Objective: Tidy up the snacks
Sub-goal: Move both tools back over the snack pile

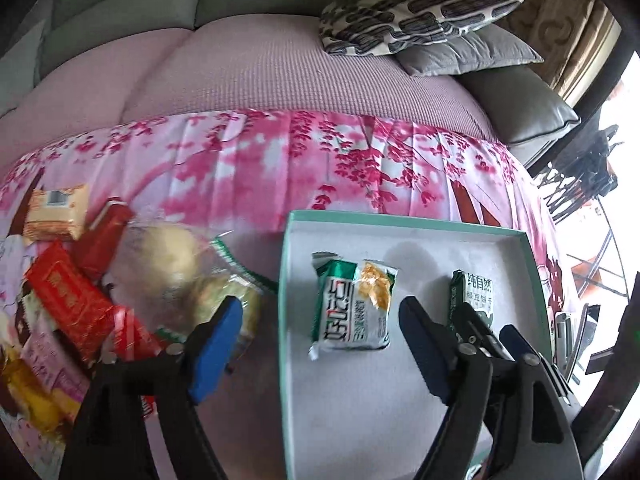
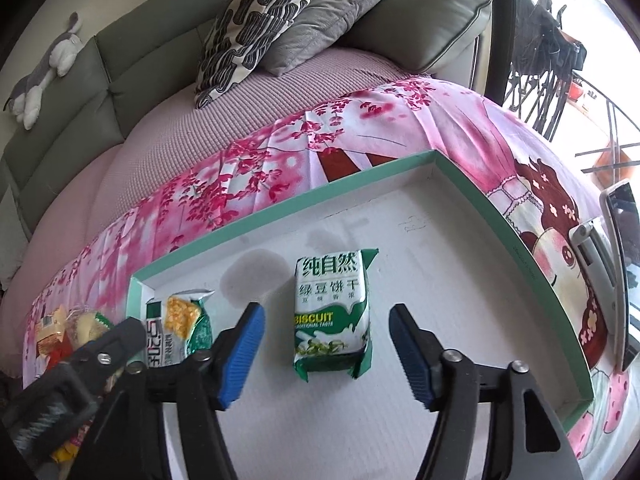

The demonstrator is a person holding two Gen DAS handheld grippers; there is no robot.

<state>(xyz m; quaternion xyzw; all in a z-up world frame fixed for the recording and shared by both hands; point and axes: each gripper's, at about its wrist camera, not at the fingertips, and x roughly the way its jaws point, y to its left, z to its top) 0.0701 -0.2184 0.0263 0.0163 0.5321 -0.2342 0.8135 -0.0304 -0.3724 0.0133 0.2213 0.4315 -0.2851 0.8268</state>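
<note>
The right tongs [image 2: 326, 350] stand open above the floor of a shallow white box with a green rim [image 2: 516, 236]; a green-and-white biscuit packet [image 2: 333, 312] lies flat between their blue pads, and neither pad touches it. The left tongs [image 1: 320, 340] are also open and hold nothing. Their left finger hangs outside the box, over the snack pile, and their right finger is inside it. Between them, just inside the box's left wall, lies a green-and-white cracker packet [image 1: 354, 306] with a yellow picture on it. The biscuit packet sits to the right of that one in the box, apart from it.

Left of the box, on the pink blossom-print cloth [image 1: 256, 168], the loose snack pile [image 1: 80, 280] holds red packets, an orange-printed one, yellow ones and clear-wrapped pale pastries. Just off the box's right side a phone [image 2: 620, 272] leans in a stand. Behind the box is a sofa, with a black-and-white patterned cushion [image 2: 256, 24] resting on a grey one [image 2: 332, 16].
</note>
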